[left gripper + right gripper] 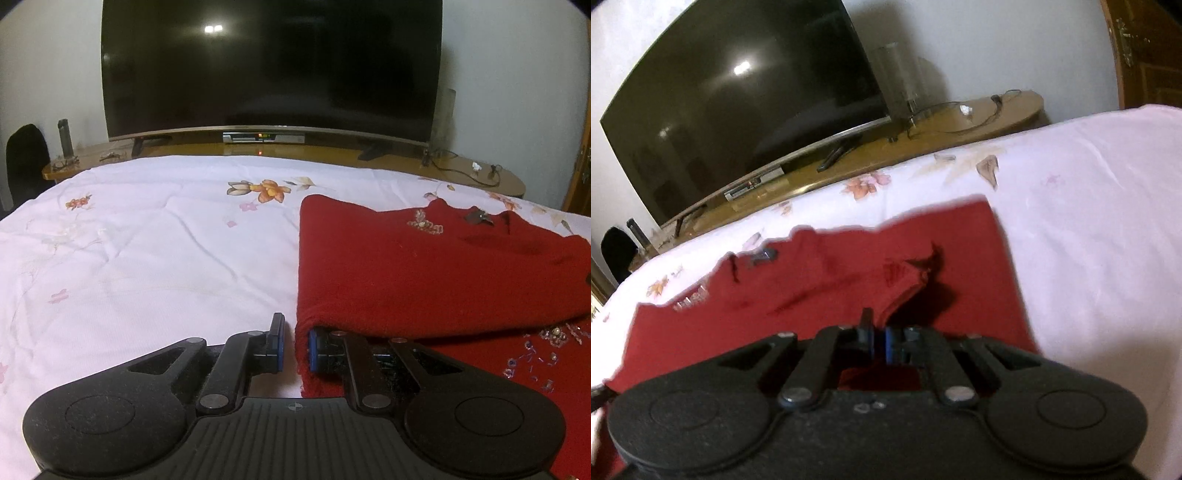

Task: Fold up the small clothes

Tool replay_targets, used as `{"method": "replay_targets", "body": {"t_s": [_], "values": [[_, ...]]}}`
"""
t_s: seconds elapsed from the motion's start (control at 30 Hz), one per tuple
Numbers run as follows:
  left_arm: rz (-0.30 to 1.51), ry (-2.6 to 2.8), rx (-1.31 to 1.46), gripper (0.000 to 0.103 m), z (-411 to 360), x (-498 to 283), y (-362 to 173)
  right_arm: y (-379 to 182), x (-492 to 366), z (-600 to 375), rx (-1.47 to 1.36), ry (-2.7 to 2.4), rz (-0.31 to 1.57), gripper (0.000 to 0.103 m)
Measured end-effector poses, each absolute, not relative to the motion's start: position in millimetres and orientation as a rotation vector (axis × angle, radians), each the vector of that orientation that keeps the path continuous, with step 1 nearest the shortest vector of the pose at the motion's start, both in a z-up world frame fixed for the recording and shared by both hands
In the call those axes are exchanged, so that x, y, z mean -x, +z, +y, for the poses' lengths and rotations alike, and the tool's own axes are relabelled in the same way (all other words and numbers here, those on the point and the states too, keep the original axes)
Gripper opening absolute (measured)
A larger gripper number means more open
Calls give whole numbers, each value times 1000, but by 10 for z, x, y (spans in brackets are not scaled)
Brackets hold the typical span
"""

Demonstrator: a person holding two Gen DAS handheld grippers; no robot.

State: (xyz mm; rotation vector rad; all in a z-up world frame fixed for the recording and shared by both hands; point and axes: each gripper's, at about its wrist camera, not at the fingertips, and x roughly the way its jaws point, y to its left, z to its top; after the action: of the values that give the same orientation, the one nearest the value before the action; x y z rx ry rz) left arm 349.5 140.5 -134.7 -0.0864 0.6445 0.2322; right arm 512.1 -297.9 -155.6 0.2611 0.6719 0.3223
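A red knit sweater (pixel 424 269) with beaded trim lies on the bed, folded over on itself. My left gripper (pixel 295 345) sits at its near left folded edge; the jaws stand a little apart, the right finger tucked under the red fold, the left finger on the sheet. In the right wrist view the sweater (pixel 798 295) lies spread ahead. My right gripper (pixel 879 338) is shut on a raised fold of the red cloth and lifts it slightly.
A pale floral bedsheet (pixel 147 240) covers the bed. Behind it a wooden TV stand (pixel 332 151) carries a large dark TV (pixel 269 70), a set-top box, a bottle (pixel 64 136) and cables. A wooden door (pixel 1148 51) stands at the right.
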Motion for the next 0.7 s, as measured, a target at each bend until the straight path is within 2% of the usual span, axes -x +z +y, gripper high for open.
{"method": "replay_targets", "body": {"t_s": [0.17,0.2,0.23,0.27,0.3,0.37,0.43,0.47,0.5,0.7], "values": [[648,223,76,13,1409,-3493,-1329,-1540,-5092,-2977,-275,306,646,7],[646,218,75,21,1418,-3479,-1326,-1544,-5087,-2985,-277,308,650,7],[641,227,71,30,1437,-3448,-1314,-1552,-5082,-3002,-277,309,658,7],[634,246,69,63,1461,-3411,-1296,-1558,-5091,-3015,-279,311,668,7],[622,256,77,82,1505,-3352,-1273,-1552,-5080,-3053,-292,319,677,10],[577,242,125,83,1649,-3178,-1215,-1507,-5046,-3133,-296,301,655,24],[540,234,144,80,1709,-3103,-1124,-1419,-4942,-3211,-270,264,592,30],[512,211,140,70,1687,-3116,-1067,-1380,-4901,-3247,-263,260,565,30],[492,191,123,65,1637,-3168,-1014,-1336,-4872,-3264,-251,259,541,30],[444,100,30,64,1190,-3676,-809,-1239,-4957,-2878,-93,325,506,27]]}}
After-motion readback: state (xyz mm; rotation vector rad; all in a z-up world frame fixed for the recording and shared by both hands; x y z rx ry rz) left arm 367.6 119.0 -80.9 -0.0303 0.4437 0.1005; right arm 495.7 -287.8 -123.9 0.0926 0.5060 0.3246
